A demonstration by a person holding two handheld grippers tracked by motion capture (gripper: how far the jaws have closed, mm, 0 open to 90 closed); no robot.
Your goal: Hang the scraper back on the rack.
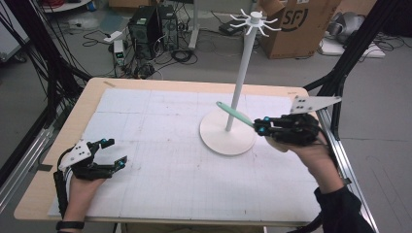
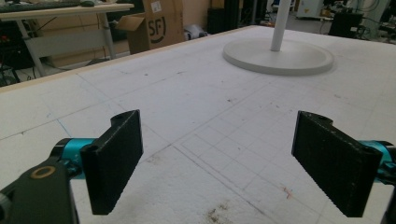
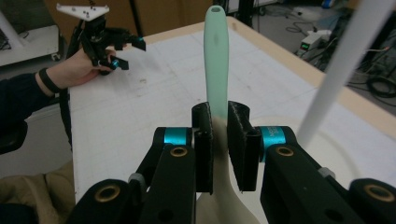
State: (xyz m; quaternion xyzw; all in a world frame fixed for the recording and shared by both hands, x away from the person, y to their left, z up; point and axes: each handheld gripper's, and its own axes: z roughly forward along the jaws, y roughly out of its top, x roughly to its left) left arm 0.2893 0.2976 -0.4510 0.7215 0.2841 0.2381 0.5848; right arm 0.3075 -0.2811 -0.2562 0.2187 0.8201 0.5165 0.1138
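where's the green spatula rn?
In the high view the green spatula sits right of centre, clamped in the right gripper, its handle crossing in front of the white stand pole and hanging above the stand's round base.

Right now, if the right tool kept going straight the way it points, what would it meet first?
Probably the white stand's pole: the right tool points that way, and the mint spatula handle it grips already reaches almost to it. Depth is unclear.

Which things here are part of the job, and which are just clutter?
Part of the job:
- green spatula, clamped in the right tool
- white hook stand

Lying about:
- cardboard box
- computer towers
- floor cables
- left tool, open and idle
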